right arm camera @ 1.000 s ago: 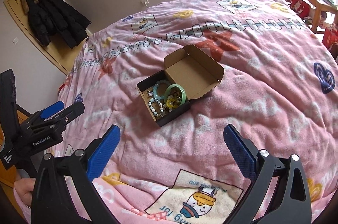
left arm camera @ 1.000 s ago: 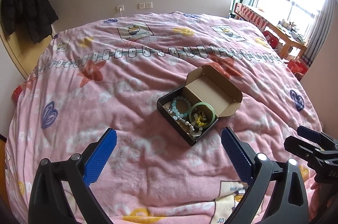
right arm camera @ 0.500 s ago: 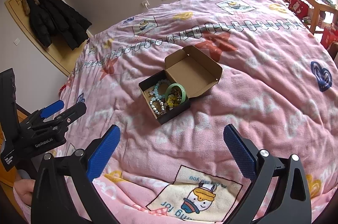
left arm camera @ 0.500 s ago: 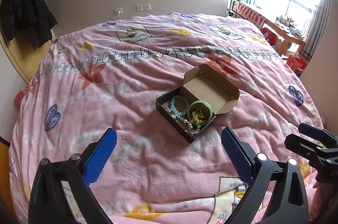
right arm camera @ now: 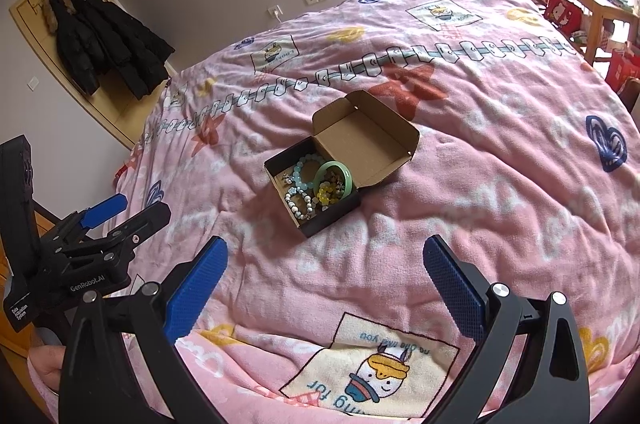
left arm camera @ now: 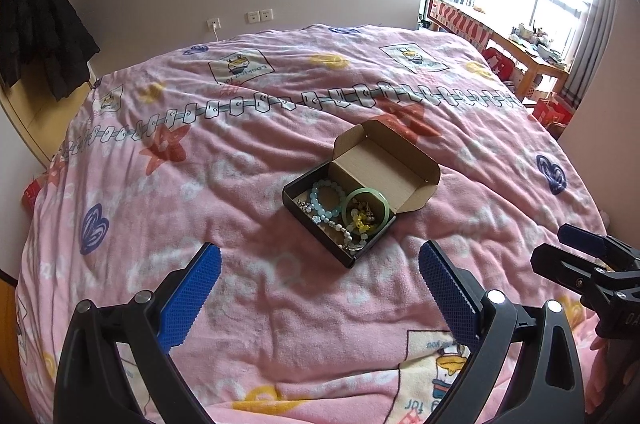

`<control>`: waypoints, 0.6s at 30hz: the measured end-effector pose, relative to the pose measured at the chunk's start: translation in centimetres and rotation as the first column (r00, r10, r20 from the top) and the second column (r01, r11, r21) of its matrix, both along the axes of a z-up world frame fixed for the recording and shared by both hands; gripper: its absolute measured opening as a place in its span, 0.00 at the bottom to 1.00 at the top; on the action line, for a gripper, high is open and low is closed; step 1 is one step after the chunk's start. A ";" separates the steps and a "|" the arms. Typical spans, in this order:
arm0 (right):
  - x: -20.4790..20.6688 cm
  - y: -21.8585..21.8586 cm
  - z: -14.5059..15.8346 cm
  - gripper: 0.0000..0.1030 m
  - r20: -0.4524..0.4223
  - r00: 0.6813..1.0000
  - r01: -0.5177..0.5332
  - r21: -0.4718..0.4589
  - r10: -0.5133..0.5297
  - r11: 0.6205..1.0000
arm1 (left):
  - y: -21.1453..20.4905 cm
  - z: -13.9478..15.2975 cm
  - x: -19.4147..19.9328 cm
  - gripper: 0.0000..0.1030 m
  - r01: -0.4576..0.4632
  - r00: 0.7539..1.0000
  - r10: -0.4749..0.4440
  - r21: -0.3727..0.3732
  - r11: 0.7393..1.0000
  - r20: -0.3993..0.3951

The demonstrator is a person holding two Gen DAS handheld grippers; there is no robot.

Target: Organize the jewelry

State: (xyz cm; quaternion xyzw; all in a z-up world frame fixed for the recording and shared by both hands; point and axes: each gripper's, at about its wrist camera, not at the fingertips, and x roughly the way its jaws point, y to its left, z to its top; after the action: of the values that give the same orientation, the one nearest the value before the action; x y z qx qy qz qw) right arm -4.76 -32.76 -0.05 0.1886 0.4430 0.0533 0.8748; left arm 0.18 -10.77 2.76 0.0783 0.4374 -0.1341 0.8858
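Observation:
A small black cardboard box [left arm camera: 316, 224] [right arm camera: 332, 216] lies in the middle of the pink bedspread [left arm camera: 200, 184], its brown lid [left arm camera: 384, 164] folded back. Inside are a green bangle [left arm camera: 366, 191] [right arm camera: 336, 166], a pale blue bead bracelet [left arm camera: 320, 190] [right arm camera: 300, 170], a white bead string [left arm camera: 340, 228] and yellow beads [right arm camera: 326, 190]. My left gripper [left arm camera: 317, 250] [right arm camera: 120, 212] is open, short of the box. My right gripper [right arm camera: 325, 244] [left arm camera: 556, 248] is open too, nothing between its fingers.
Dark coats [right arm camera: 104, 40] hang on the wall left of the bed. A wooden table [left arm camera: 520, 44] with clutter stands by the window at right, red bags [left arm camera: 552, 110] below it. A hand [right arm camera: 44, 364] holds the left gripper at the bed's near edge.
Both grippers have drawn back slightly from the box and tilted up a little, so more wall shows. Both stay open; the box and jewelry have not moved.

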 end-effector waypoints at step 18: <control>-0.2 -0.2 0.3 0.93 -0.007 1.000 0.009 0.008 -0.009 1.000 | -0.2 0.2 -0.1 0.94 0.013 1.000 -0.013 -0.013 1.000 -0.005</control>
State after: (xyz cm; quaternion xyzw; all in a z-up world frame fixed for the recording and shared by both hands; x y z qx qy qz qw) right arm -4.98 -32.94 0.27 0.1941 0.4448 0.0506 0.8729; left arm 0.04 -11.02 2.92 0.0749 0.4381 -0.1431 0.8843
